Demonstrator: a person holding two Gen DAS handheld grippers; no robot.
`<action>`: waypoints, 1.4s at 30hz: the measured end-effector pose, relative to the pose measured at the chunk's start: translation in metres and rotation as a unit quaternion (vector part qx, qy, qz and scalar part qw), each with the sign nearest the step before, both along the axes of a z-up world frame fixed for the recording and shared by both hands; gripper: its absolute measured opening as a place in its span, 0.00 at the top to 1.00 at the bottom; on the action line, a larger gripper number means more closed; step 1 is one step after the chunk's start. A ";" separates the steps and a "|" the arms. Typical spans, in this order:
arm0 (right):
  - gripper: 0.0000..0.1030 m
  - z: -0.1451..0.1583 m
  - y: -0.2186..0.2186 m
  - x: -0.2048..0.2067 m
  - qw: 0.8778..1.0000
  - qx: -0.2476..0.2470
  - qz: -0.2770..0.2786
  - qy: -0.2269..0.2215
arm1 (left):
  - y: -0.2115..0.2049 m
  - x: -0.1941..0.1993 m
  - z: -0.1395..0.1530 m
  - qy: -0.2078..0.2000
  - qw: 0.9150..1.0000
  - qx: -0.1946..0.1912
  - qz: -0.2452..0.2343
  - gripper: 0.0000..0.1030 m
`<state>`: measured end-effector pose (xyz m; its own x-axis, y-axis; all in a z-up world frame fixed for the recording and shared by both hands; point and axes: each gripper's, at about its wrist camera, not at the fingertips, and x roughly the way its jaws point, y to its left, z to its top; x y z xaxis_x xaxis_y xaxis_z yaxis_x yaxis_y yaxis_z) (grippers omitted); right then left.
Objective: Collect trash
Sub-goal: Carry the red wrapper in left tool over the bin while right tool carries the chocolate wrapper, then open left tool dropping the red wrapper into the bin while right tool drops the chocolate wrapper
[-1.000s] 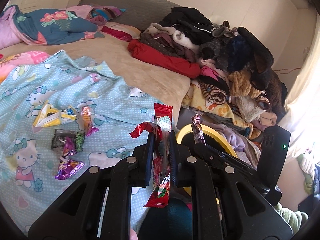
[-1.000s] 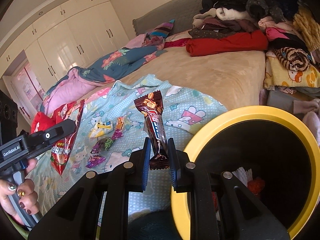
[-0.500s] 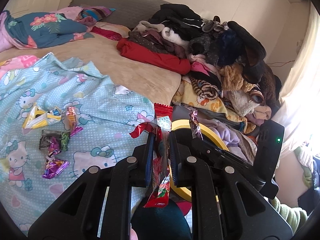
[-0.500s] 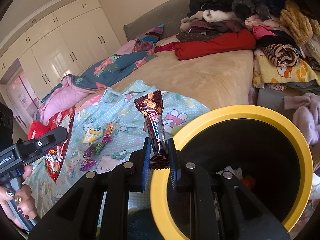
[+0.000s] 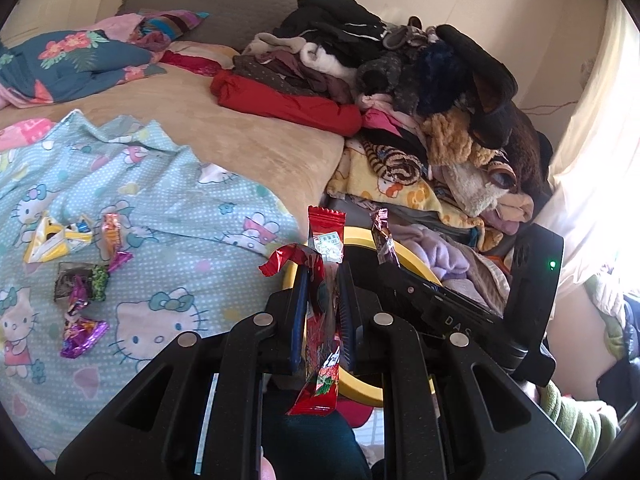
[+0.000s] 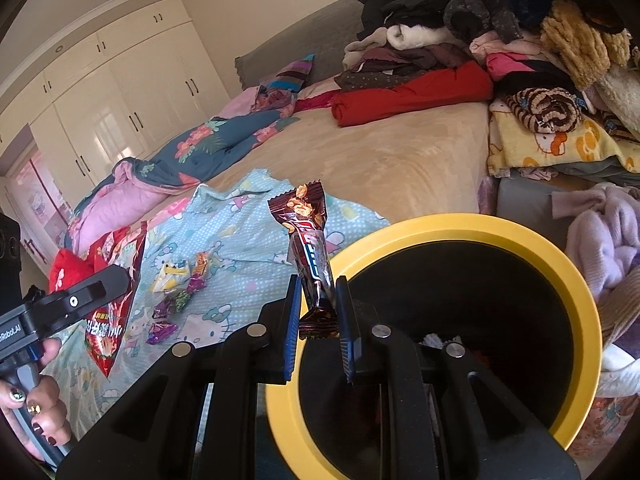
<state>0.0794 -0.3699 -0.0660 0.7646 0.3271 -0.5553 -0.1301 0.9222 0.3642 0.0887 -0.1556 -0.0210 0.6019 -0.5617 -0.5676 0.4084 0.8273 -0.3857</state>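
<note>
My left gripper point(image 5: 323, 292) is shut on a long red snack wrapper point(image 5: 325, 280) and holds it upright beside the yellow-rimmed black bin point(image 5: 412, 262). My right gripper point(image 6: 317, 312) is over the bin's yellow rim point(image 6: 520, 236); its jaws have parted, and a brown chocolate-bar wrapper point(image 6: 308, 248) stands loosely between them. The right gripper and its wrapper also show in the left wrist view point(image 5: 382, 240). Several small wrappers point(image 5: 80, 272) lie on the Hello Kitty sheet point(image 5: 168, 216).
A beige blanket point(image 5: 224, 128) covers the bed. A tall pile of clothes point(image 5: 400, 80) stands at the right, behind the bin. White wardrobes point(image 6: 120, 92) line the far wall. Some trash lies inside the bin point(image 6: 436, 338).
Both grippers have moved right, toward the bin. The right gripper now hangs over the bin's opening and its jaws have opened wider around the brown wrapper.
</note>
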 end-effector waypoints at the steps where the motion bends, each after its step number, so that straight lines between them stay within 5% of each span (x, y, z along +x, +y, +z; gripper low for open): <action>1: 0.83 -0.001 -0.002 -0.001 1.000 0.000 -0.002 0.001 | -0.003 0.000 0.000 0.000 1.000 0.001 -0.003 0.90; 42: 0.81 -0.031 -0.101 -0.001 0.989 0.063 -0.120 0.059 | -0.099 0.007 -0.040 0.026 0.994 0.047 -0.097 0.90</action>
<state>0.0787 -0.4713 -0.0969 0.7613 0.2161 -0.6113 0.1374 0.8676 0.4778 0.0954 -0.2545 -0.0611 0.4557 -0.6075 -0.6505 0.5459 0.7680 -0.3348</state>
